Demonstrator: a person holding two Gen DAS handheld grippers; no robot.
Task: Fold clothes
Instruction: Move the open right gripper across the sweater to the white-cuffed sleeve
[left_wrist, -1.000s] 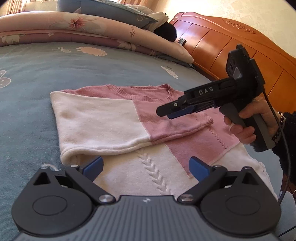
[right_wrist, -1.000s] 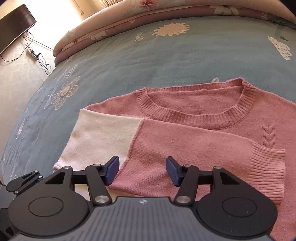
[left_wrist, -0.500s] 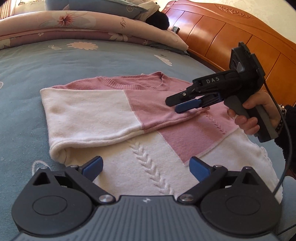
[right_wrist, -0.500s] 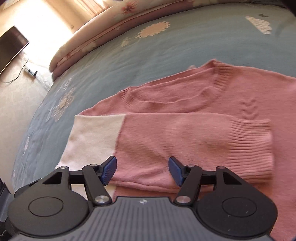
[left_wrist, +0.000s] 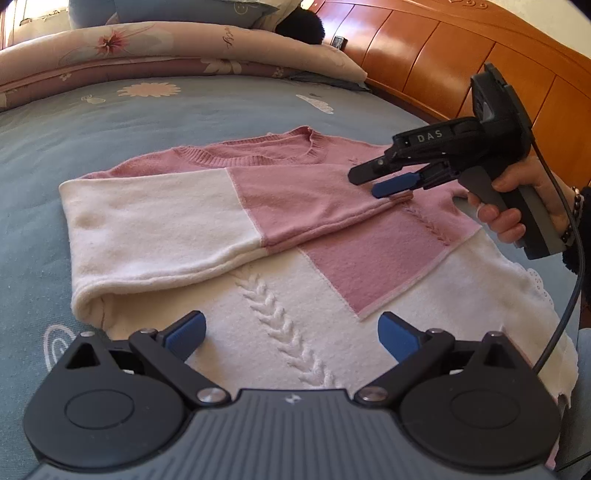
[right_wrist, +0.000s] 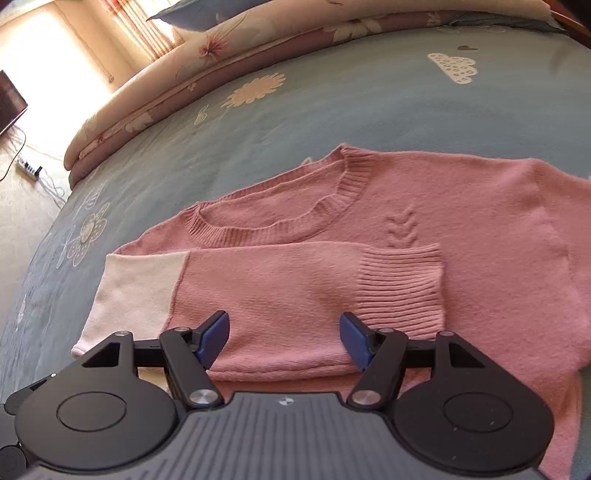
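Left wrist view, sweater (left_wrist: 258, 236) hem cut off

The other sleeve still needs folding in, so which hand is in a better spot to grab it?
Probably right. The right gripper, jaws opening and empty, hovers beside the folded sleeve's cuff, nearer the sweater's unfolded side. The left gripper hangs open over the white hem.

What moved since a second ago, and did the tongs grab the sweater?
The right tongs slid away across the sweater, from over the middle of the folded sleeve out towards its ribbed cuff. Their jaws are opening with nothing gripped between them. The left tongs hang open over the white hem and hold nothing. The sweater lies just as it did, sleeve folded across its chest, on the bed.
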